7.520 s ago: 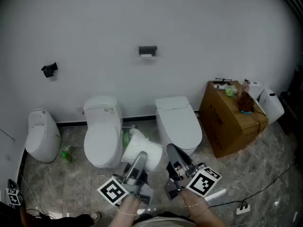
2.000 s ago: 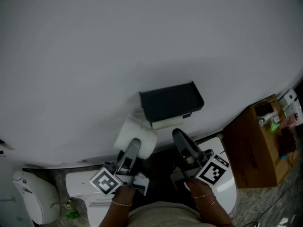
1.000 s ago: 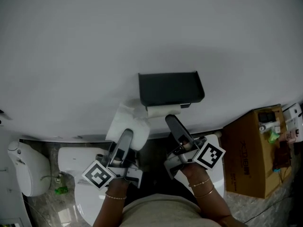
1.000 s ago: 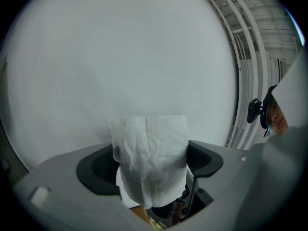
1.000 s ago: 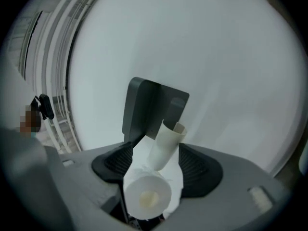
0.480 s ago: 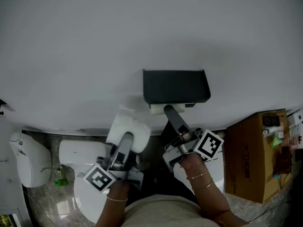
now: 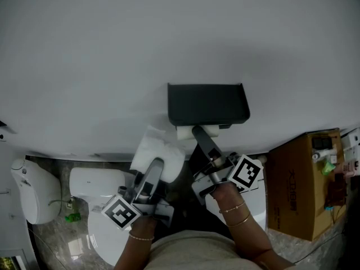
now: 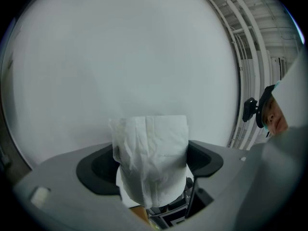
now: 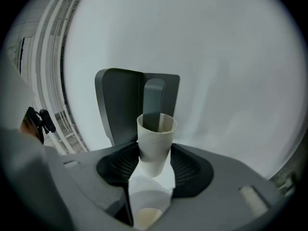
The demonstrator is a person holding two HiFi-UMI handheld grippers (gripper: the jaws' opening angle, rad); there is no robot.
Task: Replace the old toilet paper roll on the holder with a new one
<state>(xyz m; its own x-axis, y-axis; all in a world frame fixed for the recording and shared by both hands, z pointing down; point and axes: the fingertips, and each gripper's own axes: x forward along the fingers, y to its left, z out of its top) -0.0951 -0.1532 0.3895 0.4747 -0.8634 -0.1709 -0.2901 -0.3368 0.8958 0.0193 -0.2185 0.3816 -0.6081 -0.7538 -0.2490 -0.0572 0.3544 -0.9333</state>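
Just under the black holder (image 7: 207, 103) on the wall, at twelve o'clock from the hands: old roll (image 9: 155, 143), a nearly bare cardboard tube, pinched in the right gripper (image 7: 197, 131), just now closing in, narrowed onto the tube. At eight o'clock from the holder, full new roll (image 8: 150, 153), clamped in the left gripper (image 7: 156, 166), spread wide around it. At four o'clock, cardboard box (image 7: 292, 179); at seven, white toilet (image 7: 95, 187).

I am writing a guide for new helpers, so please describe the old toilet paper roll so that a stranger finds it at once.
Find the black holder on the white wall. Directly under it, on its arm, sits the old roll. Unlike the thick new roll beside it, it is an almost bare cardboard tube.
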